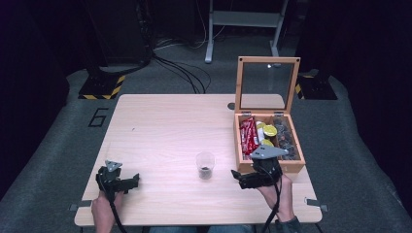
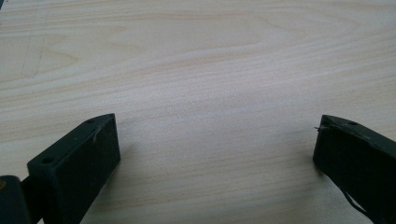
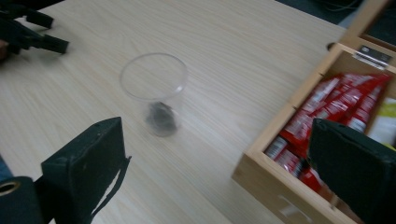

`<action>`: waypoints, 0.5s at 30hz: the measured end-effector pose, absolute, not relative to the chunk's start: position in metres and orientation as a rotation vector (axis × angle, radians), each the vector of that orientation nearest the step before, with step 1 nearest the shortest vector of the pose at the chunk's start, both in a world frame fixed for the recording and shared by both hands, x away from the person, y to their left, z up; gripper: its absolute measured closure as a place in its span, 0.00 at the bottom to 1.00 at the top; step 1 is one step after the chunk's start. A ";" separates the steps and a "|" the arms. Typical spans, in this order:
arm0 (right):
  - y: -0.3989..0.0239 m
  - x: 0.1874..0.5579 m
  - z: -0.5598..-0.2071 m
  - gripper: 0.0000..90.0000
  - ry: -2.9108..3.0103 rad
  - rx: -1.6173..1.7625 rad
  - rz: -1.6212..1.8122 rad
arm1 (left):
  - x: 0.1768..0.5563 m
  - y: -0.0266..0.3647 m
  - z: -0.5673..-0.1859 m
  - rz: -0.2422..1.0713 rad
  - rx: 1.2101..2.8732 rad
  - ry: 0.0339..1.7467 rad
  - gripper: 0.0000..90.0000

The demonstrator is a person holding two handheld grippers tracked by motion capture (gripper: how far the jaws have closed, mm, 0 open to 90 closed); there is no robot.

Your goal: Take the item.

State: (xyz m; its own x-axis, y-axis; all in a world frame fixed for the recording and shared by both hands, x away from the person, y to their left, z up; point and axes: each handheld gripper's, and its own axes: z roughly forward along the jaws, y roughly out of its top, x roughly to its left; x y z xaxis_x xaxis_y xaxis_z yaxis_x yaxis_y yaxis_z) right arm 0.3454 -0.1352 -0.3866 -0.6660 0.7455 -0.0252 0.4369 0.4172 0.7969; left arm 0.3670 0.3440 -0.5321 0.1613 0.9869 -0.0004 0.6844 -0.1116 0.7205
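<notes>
Both grippers sit low over the near edge of the wooden table [image 1: 160, 121], each held in one of the person's hands. Left gripper [image 1: 127, 183] rests near the front left corner with its jaws spread wide over bare wood, nothing between them. Right gripper [image 1: 239, 177] hovers just in front of the wooden box [image 1: 295, 167], its jaws likewise released and empty, pointing toward the middle of the table. A clear plastic cup [image 1: 205, 164] stands upright between the two grippers, nearer the right one and apart from both; something small and dark lies at its bottom. The box stands at the table's right side with its glass-paned lid [image 1: 267, 85] raised upright. Inside are red packets [image 1: 248, 135] on the left, yellow-topped pods [image 1: 269, 130] in the middle and dark items on the right, too small to tell.
</notes>
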 end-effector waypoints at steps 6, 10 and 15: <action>-0.162 0.339 -0.396 0.04 2.239 1.083 1.093 | 0.367 0.344 -0.532 0.674 1.862 1.583 0.00; -0.183 0.334 -0.405 0.04 2.184 1.147 1.086 | 0.367 0.344 -0.532 0.673 1.862 1.583 0.00; -0.209 0.328 -0.424 0.04 2.136 1.225 1.049 | 0.367 0.344 -0.532 0.674 1.861 1.583 0.00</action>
